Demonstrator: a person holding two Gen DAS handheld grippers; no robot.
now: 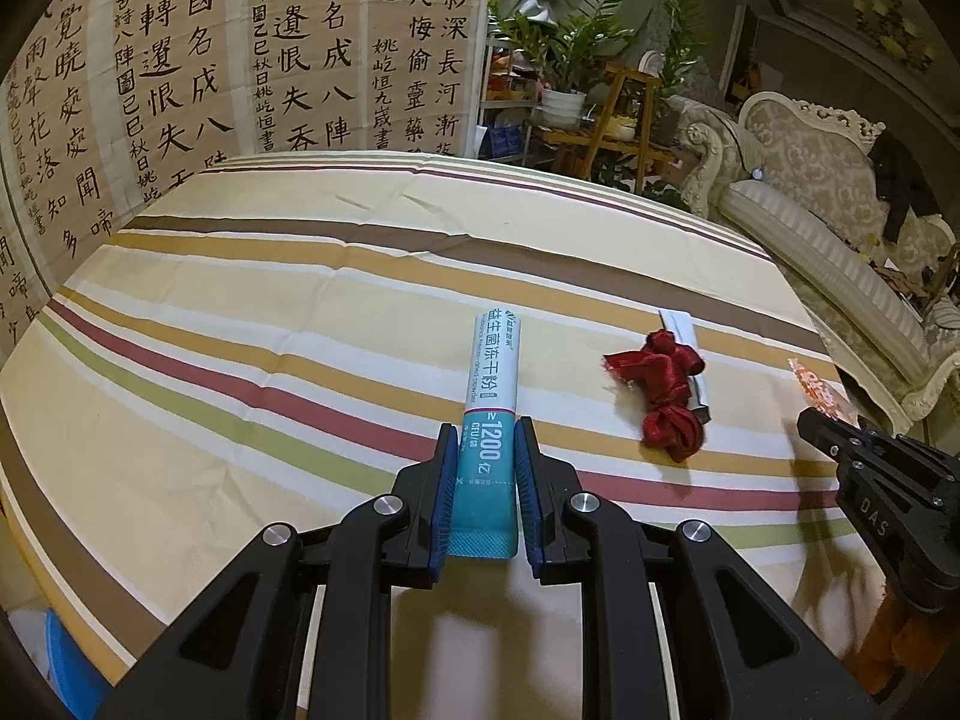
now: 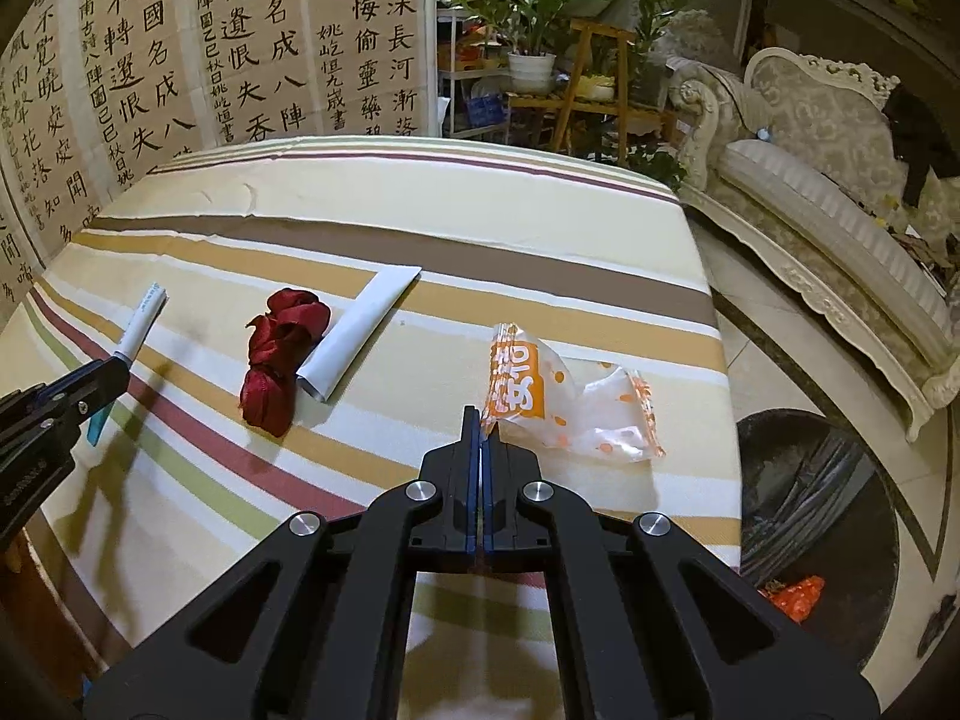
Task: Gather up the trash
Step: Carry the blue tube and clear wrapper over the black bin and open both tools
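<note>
Striped tabletop (image 2: 540, 240): our left gripper (image 1: 485, 450) clamps sachet (image 1: 493, 360); right gripper (image 2: 480, 420) pinches wrapper (image 2: 564, 402) corner only; we judge wrapper may slip free ahead of fingers.

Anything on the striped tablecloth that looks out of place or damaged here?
Only the trash itself: a crumpled red ribbon lies against a rolled white paper, and a torn-open orange-dotted wrapper sits near the table's right edge. Nothing spilled; the tablecloth shows only fold creases.
</note>
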